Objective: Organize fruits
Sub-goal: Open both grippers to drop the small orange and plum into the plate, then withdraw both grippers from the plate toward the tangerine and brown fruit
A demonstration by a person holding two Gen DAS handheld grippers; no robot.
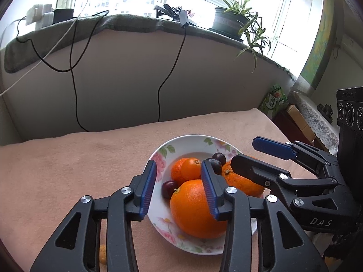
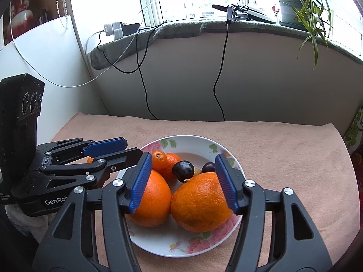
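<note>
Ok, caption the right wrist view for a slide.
Open right tongs over a big orange in the floral bowl.

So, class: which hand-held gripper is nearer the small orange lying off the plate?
Left. The left hand-held gripper has the small orange on the cloth just beneath its left side; the right hand-held gripper is across the plate, open over the big oranges.

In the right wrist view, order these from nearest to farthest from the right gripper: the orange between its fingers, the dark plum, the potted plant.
1. Orange, between the right gripper's fingers.
2. Plum, just behind, mid-plate.
3. Potted plant, windowsill, far right.
</note>
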